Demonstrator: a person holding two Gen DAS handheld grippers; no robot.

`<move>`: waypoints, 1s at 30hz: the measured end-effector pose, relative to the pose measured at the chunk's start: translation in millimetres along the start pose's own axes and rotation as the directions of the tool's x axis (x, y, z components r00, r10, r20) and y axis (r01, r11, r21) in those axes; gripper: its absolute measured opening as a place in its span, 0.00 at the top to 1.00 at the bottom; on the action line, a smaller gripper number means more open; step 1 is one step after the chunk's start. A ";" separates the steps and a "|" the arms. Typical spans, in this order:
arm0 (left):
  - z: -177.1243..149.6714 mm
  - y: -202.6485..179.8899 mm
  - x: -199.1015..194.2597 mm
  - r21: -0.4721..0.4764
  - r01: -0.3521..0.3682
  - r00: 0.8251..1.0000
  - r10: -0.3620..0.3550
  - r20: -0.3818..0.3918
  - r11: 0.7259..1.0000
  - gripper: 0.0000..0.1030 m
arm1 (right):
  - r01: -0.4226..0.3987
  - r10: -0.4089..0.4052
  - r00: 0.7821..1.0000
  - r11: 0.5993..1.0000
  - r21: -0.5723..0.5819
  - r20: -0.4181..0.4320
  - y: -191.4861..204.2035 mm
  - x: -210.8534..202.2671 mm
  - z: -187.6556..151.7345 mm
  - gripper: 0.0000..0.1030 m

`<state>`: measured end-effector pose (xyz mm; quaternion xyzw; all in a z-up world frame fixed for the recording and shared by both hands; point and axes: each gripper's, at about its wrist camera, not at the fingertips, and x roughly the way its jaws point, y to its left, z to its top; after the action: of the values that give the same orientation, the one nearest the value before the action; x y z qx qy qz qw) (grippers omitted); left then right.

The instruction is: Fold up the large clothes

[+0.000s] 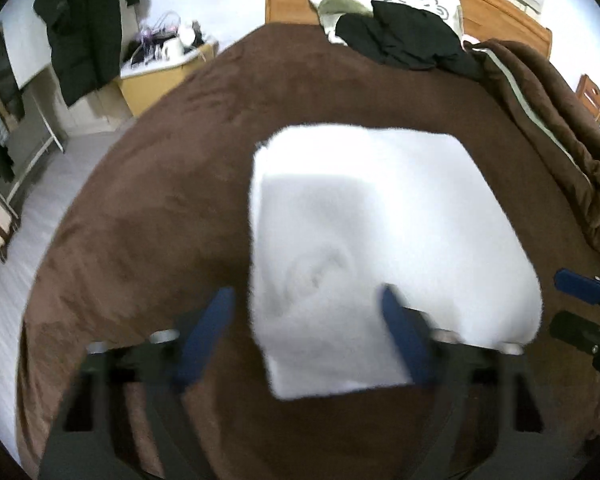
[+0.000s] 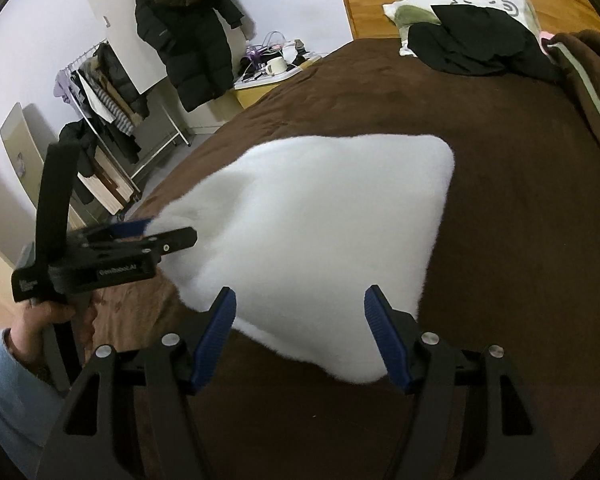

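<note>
A: We had the white garment [image 2: 320, 240] lying folded on the brown bed [image 2: 520, 200]. Our right gripper [image 2: 300, 332] stood with its jaws released above the near edge.

B: The left gripper [image 2: 168, 236] was at the left corner; whether it pinched the cloth we couldn't tell. We judged we should square the edges. The printing on its body was too blurred to read.
</note>
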<state>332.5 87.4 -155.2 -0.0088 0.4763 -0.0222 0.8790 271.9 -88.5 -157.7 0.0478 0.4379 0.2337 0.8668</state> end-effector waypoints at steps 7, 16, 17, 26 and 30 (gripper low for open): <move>-12.7 6.4 -8.4 -0.124 0.026 0.999 -0.022 0.028 0.992 0.70 | -0.016 0.015 1.000 0.999 0.034 0.024 -8.0 -4.0 1.1 0.32; -36.2 8.2 -9.1 -0.113 -0.006 1.000 0.006 0.003 0.994 0.72 | -0.021 0.021 1.000 0.999 0.045 -0.014 -6.1 14.9 7.6 0.45; -40.3 10.7 -7.6 -0.124 -0.005 1.000 0.005 0.000 0.992 0.72 | -0.009 0.011 0.999 0.999 0.045 -0.042 -5.5 21.7 5.5 0.53; -67.5 20.6 23.4 -0.173 0.002 1.000 -0.007 -0.027 0.985 0.61 | 0.061 -0.065 0.994 0.997 -0.045 -0.084 1.1 35.7 -9.6 0.53; -73.5 31.2 30.0 -0.225 0.035 0.999 -0.040 -0.017 0.974 0.53 | 0.051 -0.054 0.996 0.998 -0.041 -0.076 -5.4 35.9 -14.7 0.53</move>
<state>288.2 117.5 -221.6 -0.1168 0.4848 0.0150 0.8666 280.6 -79.0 -194.7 0.0104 0.4677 0.2208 0.8558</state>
